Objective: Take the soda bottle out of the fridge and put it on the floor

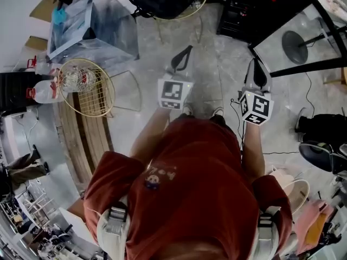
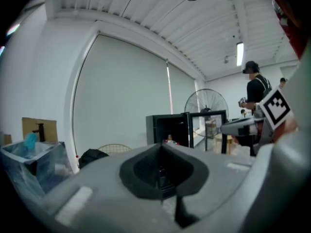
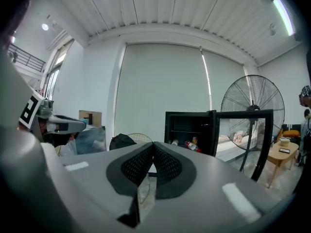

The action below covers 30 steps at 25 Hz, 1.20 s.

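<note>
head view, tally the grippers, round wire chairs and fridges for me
grippers: 2 (left gripper, right gripper)
round wire chairs: 2
fridge: 1
total: 5

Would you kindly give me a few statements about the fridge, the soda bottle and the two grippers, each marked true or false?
1. The fridge has its door standing open. True.
2. The right gripper holds the soda bottle. False: its jaws are together on nothing, and the bottle lies inside the fridge.
3. A fan stands on the door's side of the fridge. True.
4. The left gripper has its jaws wide apart. False: they are together, with nothing between them.
</note>
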### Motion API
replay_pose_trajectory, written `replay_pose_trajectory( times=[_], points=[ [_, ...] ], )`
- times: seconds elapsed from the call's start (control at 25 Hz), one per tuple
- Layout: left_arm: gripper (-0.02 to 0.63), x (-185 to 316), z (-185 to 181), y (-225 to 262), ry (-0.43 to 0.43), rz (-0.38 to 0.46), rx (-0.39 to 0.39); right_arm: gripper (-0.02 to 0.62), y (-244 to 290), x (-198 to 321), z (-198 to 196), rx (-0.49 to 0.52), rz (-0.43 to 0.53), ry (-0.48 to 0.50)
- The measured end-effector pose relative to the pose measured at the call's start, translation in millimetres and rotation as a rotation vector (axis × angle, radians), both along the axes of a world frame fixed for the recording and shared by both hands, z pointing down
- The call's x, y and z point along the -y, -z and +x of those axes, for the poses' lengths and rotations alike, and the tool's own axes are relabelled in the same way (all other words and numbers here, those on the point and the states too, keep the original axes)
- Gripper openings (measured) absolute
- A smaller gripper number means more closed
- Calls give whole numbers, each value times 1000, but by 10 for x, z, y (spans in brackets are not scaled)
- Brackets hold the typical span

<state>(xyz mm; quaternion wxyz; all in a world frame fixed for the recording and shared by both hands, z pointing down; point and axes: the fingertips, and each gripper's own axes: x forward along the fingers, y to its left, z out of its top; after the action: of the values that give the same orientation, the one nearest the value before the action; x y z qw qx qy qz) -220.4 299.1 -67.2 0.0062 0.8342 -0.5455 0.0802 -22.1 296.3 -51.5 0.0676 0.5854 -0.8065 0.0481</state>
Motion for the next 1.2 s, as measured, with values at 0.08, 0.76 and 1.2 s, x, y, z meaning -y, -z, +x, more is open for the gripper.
replay_pose_trajectory(
  times=[0.08,0.76,1.2],
  points=[
    [-2,-24,-85,-13,0,-1,-3,0,-21,-24,-85,7,-5,0],
    [-2,-250,-835,-403,-38,-63,-42,0,-228,-373,-741,-20,-74,-86],
    [-2,-159,-568,-451,-93,-75,-26,0,-388,-328,-609,-11,-105,-104]
  ],
)
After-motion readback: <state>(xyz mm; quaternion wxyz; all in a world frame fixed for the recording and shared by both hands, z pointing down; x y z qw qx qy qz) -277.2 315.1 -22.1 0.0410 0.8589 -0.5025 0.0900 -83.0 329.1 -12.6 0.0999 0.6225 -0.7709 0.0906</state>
